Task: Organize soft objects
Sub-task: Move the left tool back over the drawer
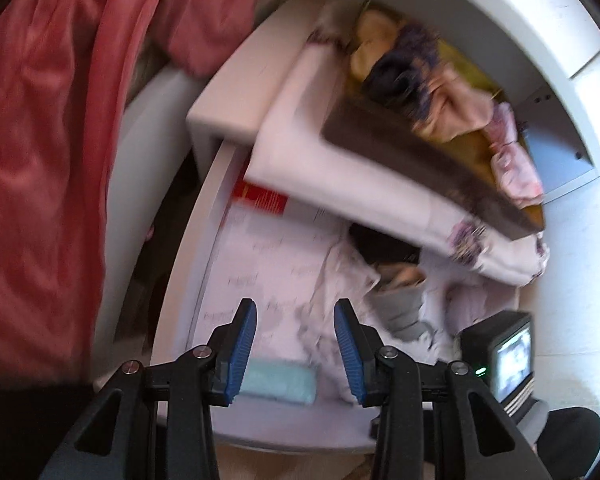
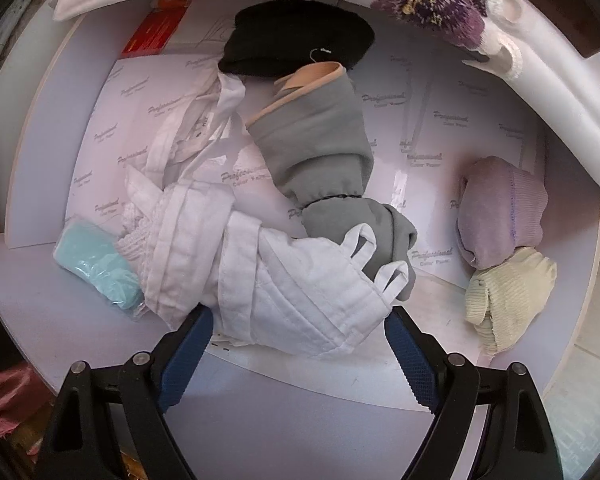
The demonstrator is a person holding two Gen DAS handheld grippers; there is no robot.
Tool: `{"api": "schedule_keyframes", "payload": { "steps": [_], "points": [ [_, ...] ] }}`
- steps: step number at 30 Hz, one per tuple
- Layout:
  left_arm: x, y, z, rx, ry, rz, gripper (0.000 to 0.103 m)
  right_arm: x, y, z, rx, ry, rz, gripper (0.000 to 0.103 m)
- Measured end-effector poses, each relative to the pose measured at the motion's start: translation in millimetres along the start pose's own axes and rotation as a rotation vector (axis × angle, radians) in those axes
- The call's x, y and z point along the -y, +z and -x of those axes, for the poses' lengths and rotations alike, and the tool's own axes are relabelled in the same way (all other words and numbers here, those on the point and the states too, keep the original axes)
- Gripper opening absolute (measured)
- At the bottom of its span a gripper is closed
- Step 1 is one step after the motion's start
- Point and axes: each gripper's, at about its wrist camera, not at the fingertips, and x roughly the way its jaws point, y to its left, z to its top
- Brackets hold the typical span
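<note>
— Could anything be read in there?
— Yes. The white liner paper [image 2: 420,128] under the clothes carried a repeated script watermark, "Professional", with a smaller line beneath it, too faint to be sure of.
— And the red card [image 2: 156,28]?
— Its print was too small and blurred.
</note>
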Motion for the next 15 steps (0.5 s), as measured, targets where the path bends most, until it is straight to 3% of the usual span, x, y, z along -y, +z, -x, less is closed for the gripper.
{"api": "schedule_keyframes", "payload": {
  "steps": [9,15],
  "points": [
    [-11.4,-16.1,-34.9,-0.100,0.048,-0.016,0.040,7.8,-4.9,6.6,0.014,0.000,0.001,0.088],
    [-7.7,-26.0,-61.1,-0.182,0.064,-0.060,0.040,3.6,-7.5,36.1,0.083,0.020,0.033,0.088]
  ]
}}
